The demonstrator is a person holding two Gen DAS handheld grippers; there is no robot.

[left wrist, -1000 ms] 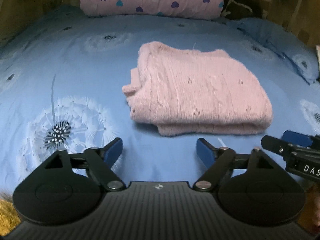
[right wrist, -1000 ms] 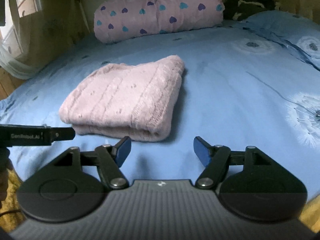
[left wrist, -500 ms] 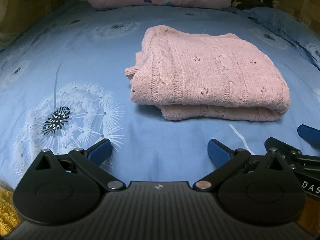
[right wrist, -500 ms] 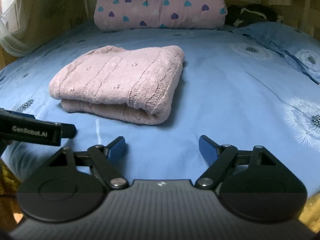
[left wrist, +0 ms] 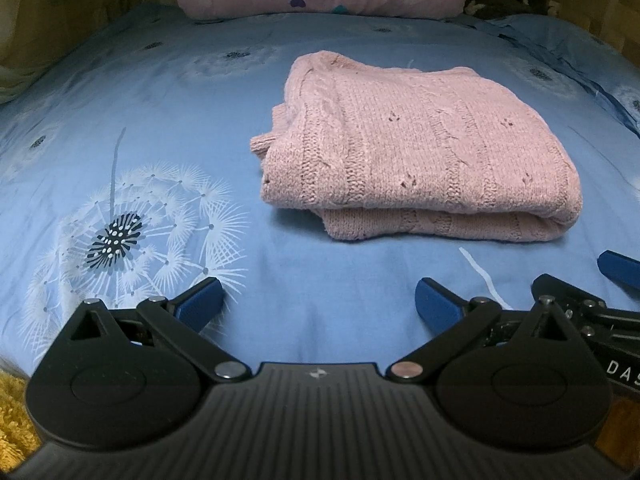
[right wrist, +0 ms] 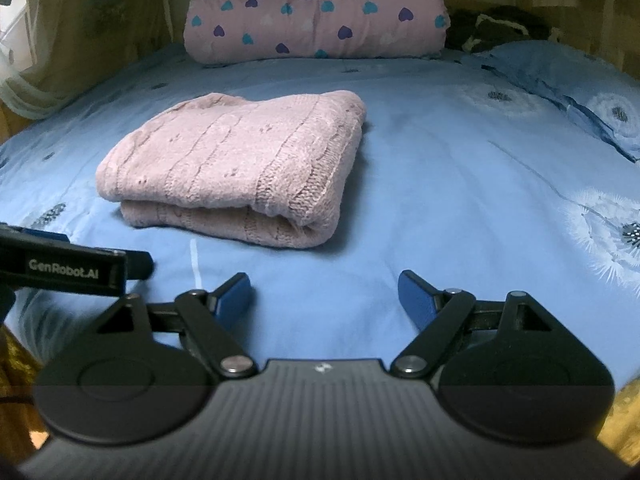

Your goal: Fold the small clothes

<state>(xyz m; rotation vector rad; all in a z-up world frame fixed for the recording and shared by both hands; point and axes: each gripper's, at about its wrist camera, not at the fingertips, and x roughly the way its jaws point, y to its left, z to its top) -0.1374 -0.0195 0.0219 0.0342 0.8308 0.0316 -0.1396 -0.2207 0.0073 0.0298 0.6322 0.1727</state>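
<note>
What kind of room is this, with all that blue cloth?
Most likely a bedroom: the blue dandelion-print bedsheet covers a bed, a rolled pink quilt with heart prints lies at its far end, and a folded pink knitted sweater rests on it.

surface: bed [left wrist: 168, 92], blue sheet, white dandelion print | on it: pink knit sweater [left wrist: 416, 148] folded, flat, mid-bed | head end: pink quilt roll [right wrist: 316, 12] with heart print, well apart from sweater | far right: blue pillow [right wrist: 560, 76]
</note>
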